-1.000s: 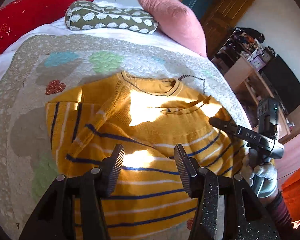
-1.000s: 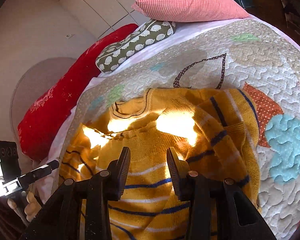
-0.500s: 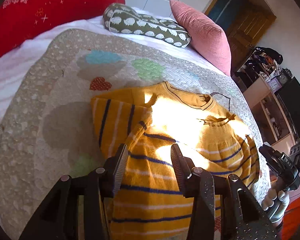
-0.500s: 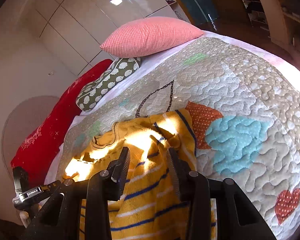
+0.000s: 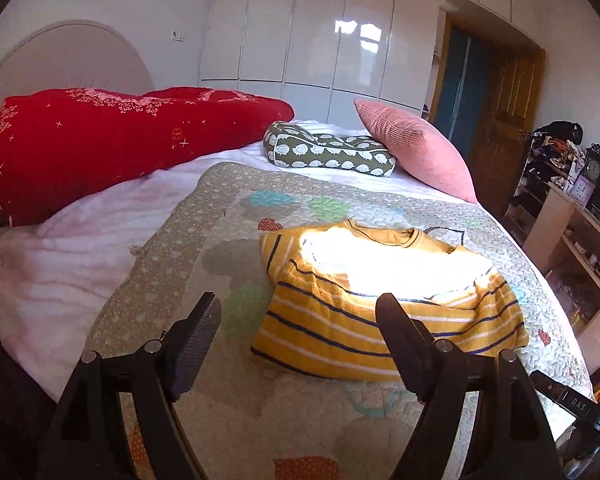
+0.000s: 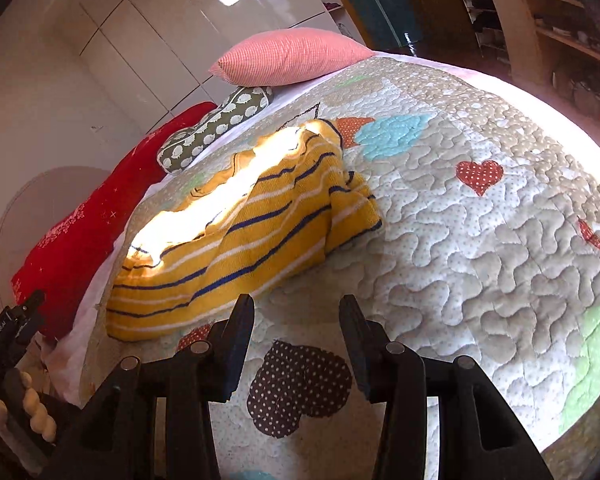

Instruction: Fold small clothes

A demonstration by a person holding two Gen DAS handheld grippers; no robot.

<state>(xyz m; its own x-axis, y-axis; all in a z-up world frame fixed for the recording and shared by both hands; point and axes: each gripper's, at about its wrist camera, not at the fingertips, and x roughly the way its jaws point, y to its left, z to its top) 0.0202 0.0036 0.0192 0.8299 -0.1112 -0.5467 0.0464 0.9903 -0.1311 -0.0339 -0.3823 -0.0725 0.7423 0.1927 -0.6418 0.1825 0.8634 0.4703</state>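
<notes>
Folded yellow striped sweater (image 5: pixel 384 308) left lying on the quilt (image 5: pixel 204 248) at twelve o'clock — fold apparently finished. Left gripper (image 5: pixel 296 320) just opened wide, gripping nothing; right gripper (image 6: pixel 296 320) opening too, likewise empty — both clear of the cloth.

A bed carries everything, spread with a beige quilt (image 5: pixel 172 264) stitched with hearts and pastel patches. On the quilt lies 1 yellow sweater (image 5: pixel 364 320) with blue and white stripes, folded into a bundle, sun across its upper part. In the left wrist view, at 12 o'clock from the sweater rest a green patterned cushion (image 5: pixel 328 152) and a pink pillow (image 5: pixel 416 152), touching each other. At 10 o'clock lies a red pillow (image 5: pixel 112 140), on white bedding (image 5: pixel 72 256).
</notes>
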